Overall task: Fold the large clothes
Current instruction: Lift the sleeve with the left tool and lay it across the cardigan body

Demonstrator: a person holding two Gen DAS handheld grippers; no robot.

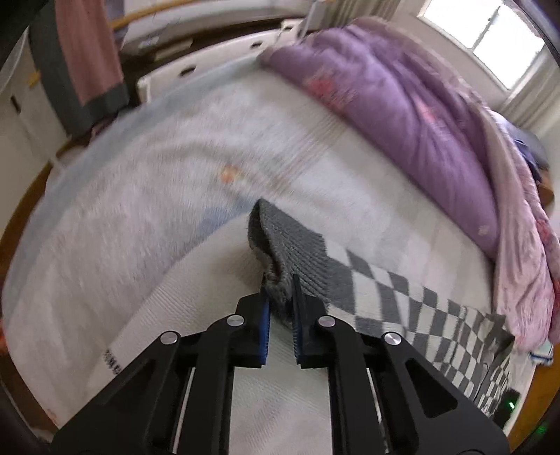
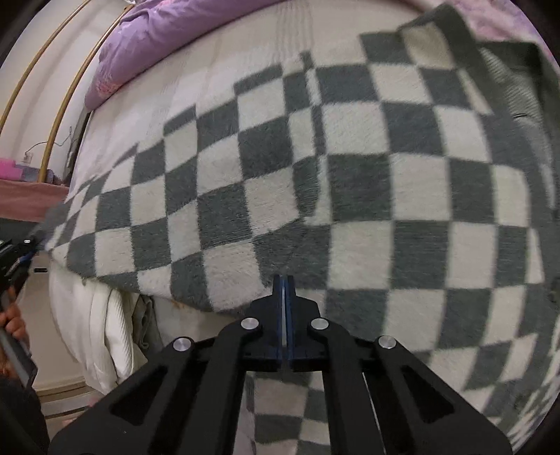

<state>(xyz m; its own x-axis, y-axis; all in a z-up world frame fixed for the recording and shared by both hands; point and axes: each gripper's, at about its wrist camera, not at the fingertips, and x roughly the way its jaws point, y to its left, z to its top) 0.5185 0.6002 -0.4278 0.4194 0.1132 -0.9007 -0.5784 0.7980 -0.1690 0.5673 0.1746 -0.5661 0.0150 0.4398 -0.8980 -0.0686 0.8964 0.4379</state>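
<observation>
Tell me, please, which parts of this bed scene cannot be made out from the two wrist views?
- Left wrist view: the pale bed sheet is motion-blurred; its pattern is unreadable.
- Left wrist view: the checkered garment is cut off at the lower right edge.
- Right wrist view: whether the right hand-held gripper pinches any fabric; its own fingers hide the contact.
- Right wrist view: the left hand-held gripper is cropped by the left edge.

I see a bed [image 1: 147, 224] with a pale cover filling the room, a purple quilt [image 1: 402, 105] heaped along its far right side. A bright window [image 1: 490, 31] lights the far right; white drawers [image 1: 210, 66] stand far left.
</observation>
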